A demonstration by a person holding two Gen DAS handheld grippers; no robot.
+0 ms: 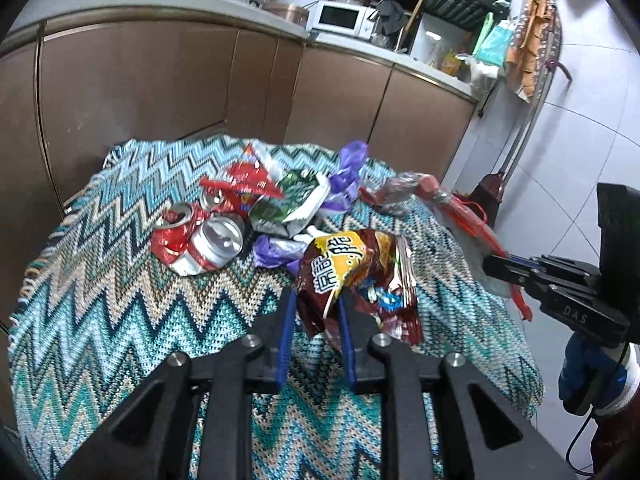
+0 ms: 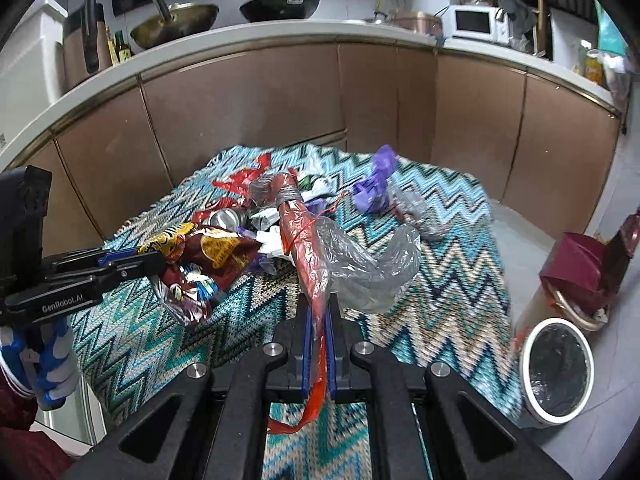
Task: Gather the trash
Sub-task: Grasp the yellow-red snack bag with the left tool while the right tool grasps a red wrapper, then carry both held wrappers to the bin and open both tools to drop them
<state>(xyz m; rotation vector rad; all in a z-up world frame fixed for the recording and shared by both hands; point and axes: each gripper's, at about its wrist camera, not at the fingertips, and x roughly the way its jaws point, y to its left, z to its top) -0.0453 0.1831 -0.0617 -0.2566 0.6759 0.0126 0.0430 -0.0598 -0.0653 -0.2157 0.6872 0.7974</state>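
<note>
A zigzag cloth (image 1: 120, 304) is spread before brown kitchen cabinets (image 1: 160, 92); cans (image 1: 200, 240) and wrappers (image 1: 288, 204) are heaped there. A chip bag (image 1: 352, 276) is pinched by the left gripper (image 1: 316, 320), a red plastic bag (image 2: 300, 240) by the right gripper (image 2: 318, 344), near a bin (image 2: 558, 372)

This is a home kitchen. A curved white countertop (image 2: 280, 36) runs over a row of brown cabinet doors (image 2: 240, 112), carrying a wok (image 2: 176, 24) and a black frying pan (image 2: 280, 6) at one end and a small white microwave (image 2: 476, 22) at the other. The walls and floor are pale tile (image 1: 580, 128), a dish rack (image 1: 464, 0) sits high on the wall, and a zigzag-knit cloth (image 2: 440, 272) covers the low surface in front.
</note>
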